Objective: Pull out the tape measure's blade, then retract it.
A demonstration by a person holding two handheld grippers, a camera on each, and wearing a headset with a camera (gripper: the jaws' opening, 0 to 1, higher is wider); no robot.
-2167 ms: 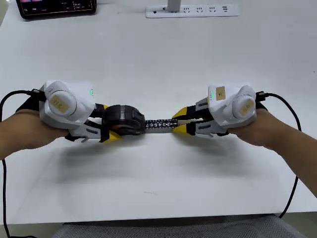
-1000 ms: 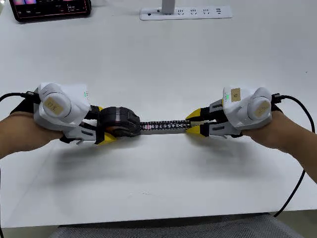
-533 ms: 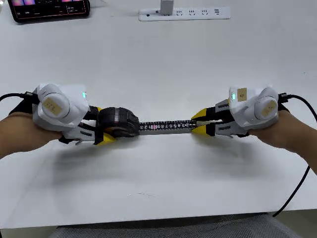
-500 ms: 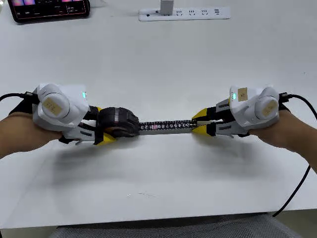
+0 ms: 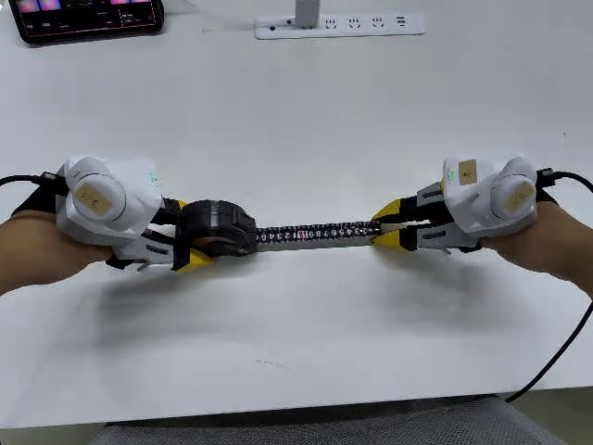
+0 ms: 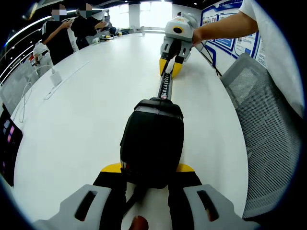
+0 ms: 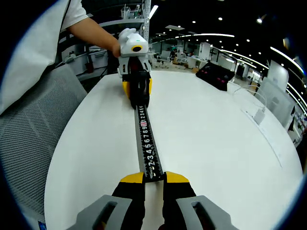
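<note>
A black tape measure case (image 5: 216, 228) lies on the white table, and my left gripper (image 5: 190, 236) is shut on it; in the left gripper view the case (image 6: 152, 141) sits between the yellow-tipped jaws. The dark numbered blade (image 5: 315, 231) runs from the case rightward to my right gripper (image 5: 387, 228), which is shut on the blade's end. In the right gripper view the blade (image 7: 146, 143) stretches from the jaws to the case (image 7: 138, 88) held by the other gripper. The left gripper view shows the blade (image 6: 165, 86) reaching the right gripper (image 6: 169, 67).
A white power strip (image 5: 339, 23) lies at the table's far edge, and a dark tablet (image 5: 85, 17) sits at the far left corner. Cables trail from both grippers. A grey mesh chair (image 6: 266, 124) stands by the near table edge.
The right gripper has moved right with the blade's end, and more blade shows outside the case. The left gripper and case stay almost in place.
</note>
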